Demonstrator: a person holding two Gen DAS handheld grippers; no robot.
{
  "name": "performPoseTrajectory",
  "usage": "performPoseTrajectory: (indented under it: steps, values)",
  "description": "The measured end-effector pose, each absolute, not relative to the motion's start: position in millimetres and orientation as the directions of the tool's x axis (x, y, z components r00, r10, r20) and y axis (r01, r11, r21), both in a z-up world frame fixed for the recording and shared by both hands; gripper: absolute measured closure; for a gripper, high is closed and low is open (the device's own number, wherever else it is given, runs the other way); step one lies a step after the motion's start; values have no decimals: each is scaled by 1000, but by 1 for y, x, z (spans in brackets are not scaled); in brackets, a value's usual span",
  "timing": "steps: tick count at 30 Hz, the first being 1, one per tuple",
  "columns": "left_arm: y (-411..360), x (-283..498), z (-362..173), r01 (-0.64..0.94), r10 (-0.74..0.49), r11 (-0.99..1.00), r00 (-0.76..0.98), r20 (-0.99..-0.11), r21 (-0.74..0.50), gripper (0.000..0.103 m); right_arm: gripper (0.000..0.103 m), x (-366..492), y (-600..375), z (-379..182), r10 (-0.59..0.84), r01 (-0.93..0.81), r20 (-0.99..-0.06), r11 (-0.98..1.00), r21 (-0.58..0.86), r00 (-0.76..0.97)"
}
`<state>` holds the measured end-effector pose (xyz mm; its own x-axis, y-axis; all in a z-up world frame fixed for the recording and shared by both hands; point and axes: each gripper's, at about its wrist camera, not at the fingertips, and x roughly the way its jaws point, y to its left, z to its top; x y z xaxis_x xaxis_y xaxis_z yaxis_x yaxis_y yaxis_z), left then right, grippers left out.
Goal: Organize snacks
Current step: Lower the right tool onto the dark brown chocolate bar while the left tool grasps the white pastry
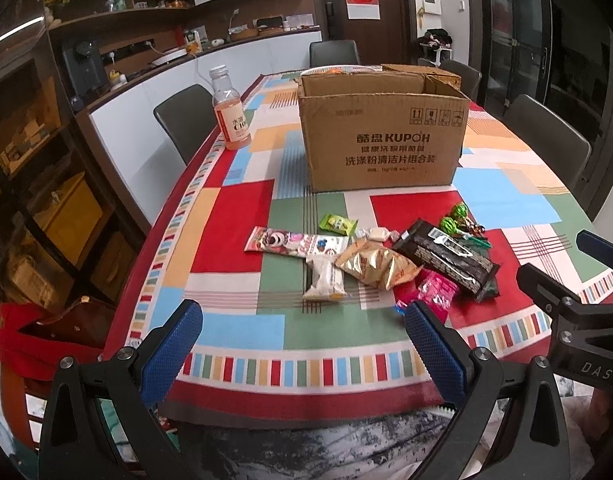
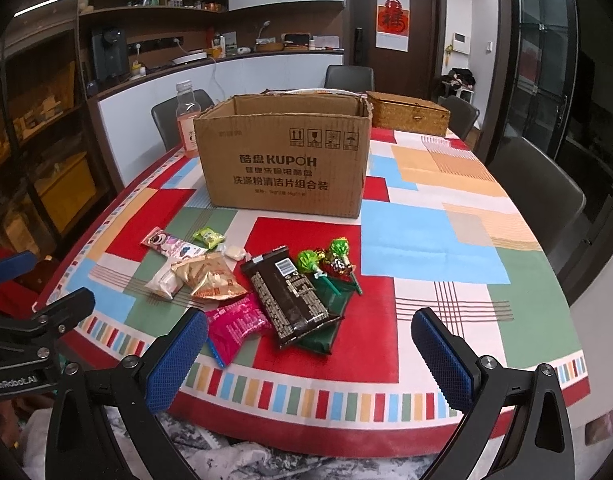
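Both grippers hang at the near table edge, nothing picked up yet: left gripper spread wide and empty, right gripper likewise splayed with nothing between its blue pads. The snack pile sits on the patterned tablecloth between the grippers and the open cardboard box, which stands at 12 o'clock from the pile and looks like the likely drop spot. In the pile: a dark chocolate-brown packet lying on top of a dark green packet, a pink packet at its 8 o'clock touching it, a gold foil bag at 10 o'clock, a white wrapped bar tucked against the gold bag, a long pink cartoon-print packet farther out, a small green sachet, a white candy, and green-wrapped lollipops at 1 o'clock from the brown packet. Risks as I judge them: packets overlap, so closing on the brown one could drag the green one along or knock the lollipops away; flat foil is slippery and may slide out of the pads mid-lift; the cloth may bunch if the fingers scrape it. The pink packet lies nearest the table edge and could get nudged off. The two grippers are close together, so reaching at once invites a clash. The drink bottle at the box's 9 o'clock could tip if the left arm swings wide.
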<state>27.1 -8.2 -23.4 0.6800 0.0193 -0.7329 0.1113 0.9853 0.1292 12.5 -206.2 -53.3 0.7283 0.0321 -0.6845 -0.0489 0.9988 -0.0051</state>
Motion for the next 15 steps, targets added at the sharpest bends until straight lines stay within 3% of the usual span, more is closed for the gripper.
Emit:
performPoseTrajectory:
  steps: [8, 15]
  values:
    - [-18, 55, -29, 146, -6, 981, 674, -739, 126, 1, 1, 41, -210, -66, 44, -65, -721, 998, -2, 692]
    - [-19, 78, -47, 160, -34, 984, 617, -786, 83, 8, 4, 65, -210, -77, 65, -90, -741, 996, 6, 669]
